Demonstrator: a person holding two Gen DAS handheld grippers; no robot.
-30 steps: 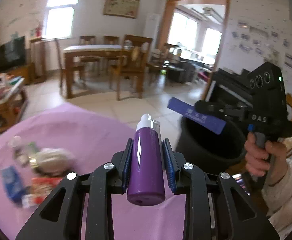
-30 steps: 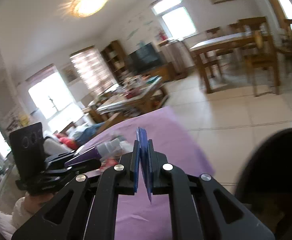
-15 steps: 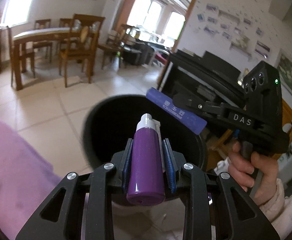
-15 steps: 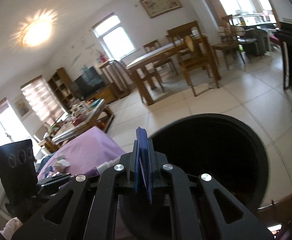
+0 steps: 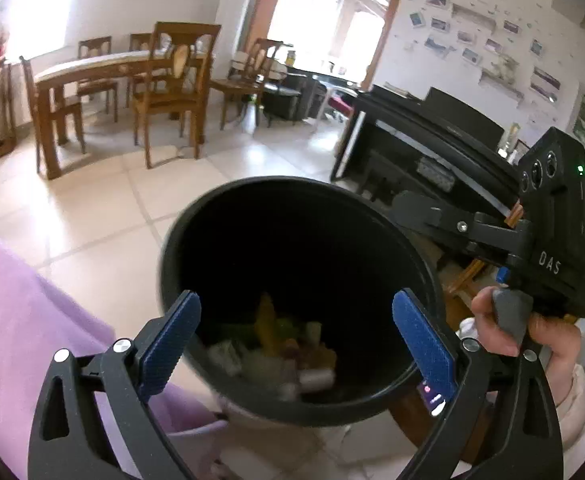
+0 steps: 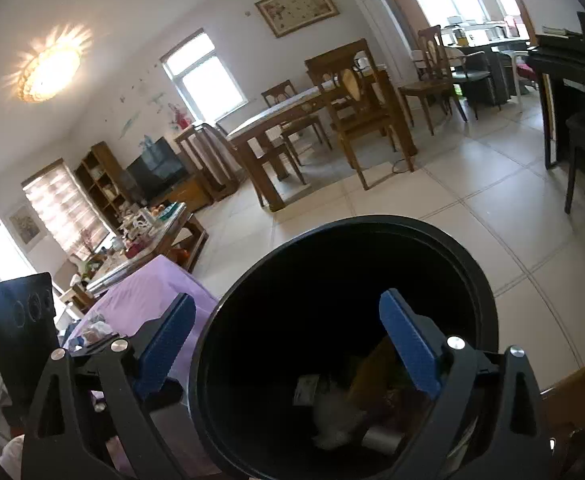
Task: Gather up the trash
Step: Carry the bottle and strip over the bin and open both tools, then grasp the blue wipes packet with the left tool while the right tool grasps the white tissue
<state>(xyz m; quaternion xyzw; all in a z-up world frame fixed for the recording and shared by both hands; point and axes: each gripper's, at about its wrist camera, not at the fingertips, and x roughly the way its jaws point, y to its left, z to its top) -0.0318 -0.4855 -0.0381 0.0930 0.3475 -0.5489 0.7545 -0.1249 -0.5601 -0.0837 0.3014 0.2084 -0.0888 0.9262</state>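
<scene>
drop-off step: the left gripper (image 5: 296, 336) and right gripper (image 6: 288, 344) both hang over the black bin (image 5: 196, 236), fingers opening wide with nothing between them. blurred trash (image 5: 276, 352) lies at the bin's bottom. next, probably a swing to the purple-covered bench (image 6: 148, 292), where more scraps (image 6: 96, 330) seem to wait.

The black bin (image 5: 196, 236) stands open-mouthed, its upper hollow free above the trash heap (image 5: 276, 348) at its bottom. The purple-covered worktop (image 5: 24, 312) crowds its left side; a dark piano (image 5: 424, 148) stands close behind its right. Bare floor tiles (image 5: 104, 216) lie beyond.
</scene>
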